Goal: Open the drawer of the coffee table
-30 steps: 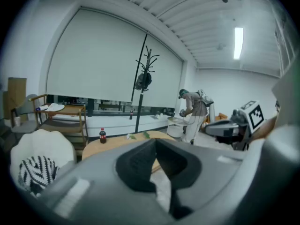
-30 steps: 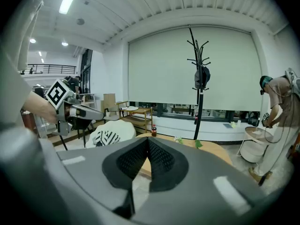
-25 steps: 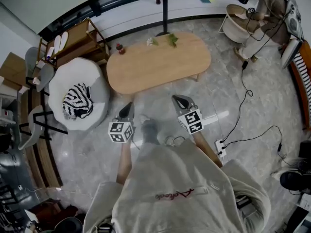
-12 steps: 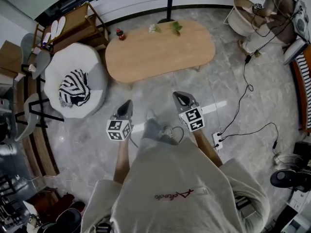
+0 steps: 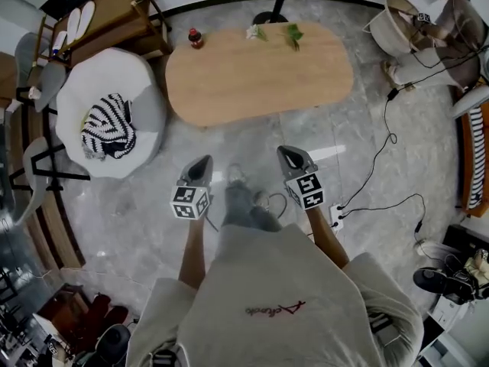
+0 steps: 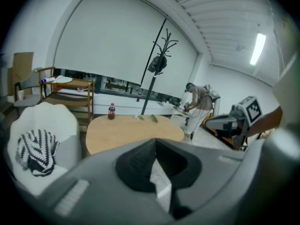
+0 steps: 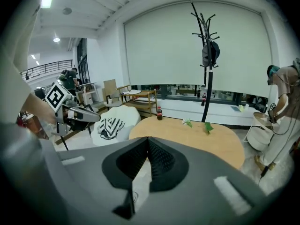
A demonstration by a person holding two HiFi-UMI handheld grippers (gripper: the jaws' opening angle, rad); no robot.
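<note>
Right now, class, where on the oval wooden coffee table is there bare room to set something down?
The oval wooden coffee table is bare across its near half, middle and right end. Only the far edge is crowded: a small dark bottle with a red label at the left corner, small green sprigs near the middle.

i count two grippers in my hands, left gripper (image 5: pixel 205 160) and right gripper (image 5: pixel 284 152). one coffee table (image 5: pixel 260 79), with one soda bottle (image 5: pixel 195 37) and two little leafy sprigs (image 5: pixel 254 32) (image 5: pixel 293 34) on it. one white armchair (image 5: pixel 147 102), one striped cushion (image 5: pixel 107 127), one coat stand (image 5: pixel 280 2), one power strip (image 5: pixel 336 214), one other person (image 5: pixel 451 33).
</note>
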